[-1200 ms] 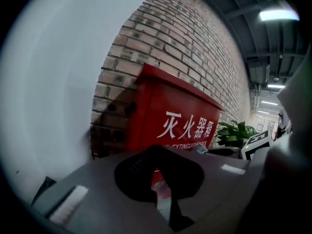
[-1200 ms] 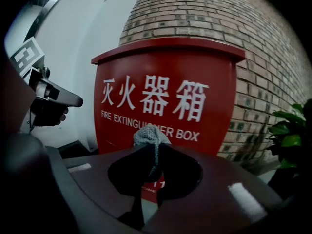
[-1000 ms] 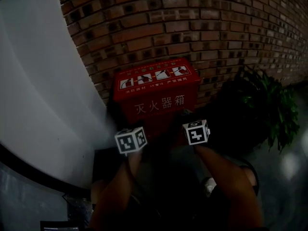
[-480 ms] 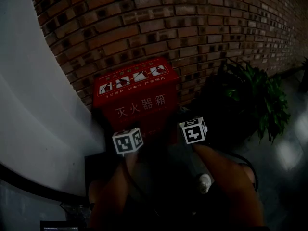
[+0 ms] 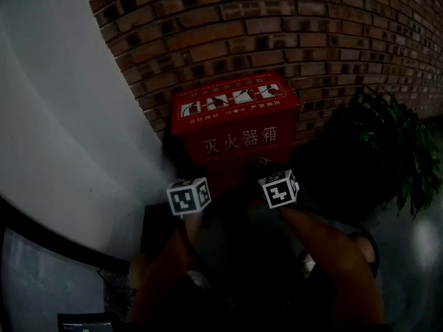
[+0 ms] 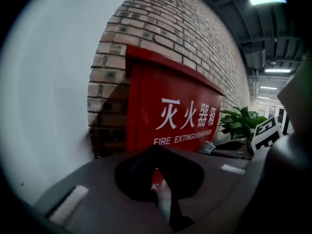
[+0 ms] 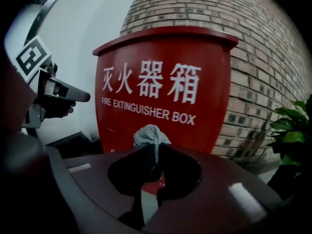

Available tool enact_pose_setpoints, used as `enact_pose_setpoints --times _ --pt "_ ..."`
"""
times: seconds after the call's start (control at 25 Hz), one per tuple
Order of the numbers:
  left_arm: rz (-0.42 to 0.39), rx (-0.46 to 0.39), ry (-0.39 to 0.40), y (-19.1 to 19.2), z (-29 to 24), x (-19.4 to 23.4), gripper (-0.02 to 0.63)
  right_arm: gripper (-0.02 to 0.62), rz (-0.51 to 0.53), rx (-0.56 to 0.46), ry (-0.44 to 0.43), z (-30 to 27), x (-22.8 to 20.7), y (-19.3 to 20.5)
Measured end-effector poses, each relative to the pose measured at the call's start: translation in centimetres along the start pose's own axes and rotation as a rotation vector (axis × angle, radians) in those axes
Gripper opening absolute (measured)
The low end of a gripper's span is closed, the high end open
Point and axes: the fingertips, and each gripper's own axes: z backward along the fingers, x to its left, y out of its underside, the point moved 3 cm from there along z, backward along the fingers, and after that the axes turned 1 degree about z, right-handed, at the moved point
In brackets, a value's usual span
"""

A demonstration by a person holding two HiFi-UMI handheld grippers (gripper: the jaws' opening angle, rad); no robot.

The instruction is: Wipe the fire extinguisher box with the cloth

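Note:
The red fire extinguisher box (image 5: 235,126) stands against the brick wall, with white lettering on its front (image 7: 161,99) and pictures on its lid. Both grippers hover just short of the front face, and their marker cubes (image 5: 188,197) (image 5: 279,188) sit side by side. My right gripper (image 7: 151,147) is shut on a bunched grey cloth (image 7: 151,133), which sticks out past the tips toward the lower front. My left gripper (image 6: 157,150) is shut with nothing in it, facing the box's left corner (image 6: 134,106).
A brick wall (image 5: 277,40) runs behind the box, and a white curved wall (image 5: 62,130) lies to the left. A green potted plant (image 5: 387,151) stands close on the right. The floor below is dark and glossy.
The head view swung left and then back right. Both grippers kept about the same place in front of the box, with the cloth still held in the right one.

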Motion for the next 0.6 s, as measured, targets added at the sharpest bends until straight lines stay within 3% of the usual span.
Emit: enact_pose_setpoints --times 0.36,0.6 --pt "0.056 -0.006 -0.157 2.0 6.1 10.0 0.002 0.048 0.088 0.003 -0.205 -4.0 13.0 -1.8" --pt "0.077 -0.021 -0.224 2.4 9.6 14.1 0.002 0.048 0.098 0.031 -0.276 -6.2 18.8 -2.3"
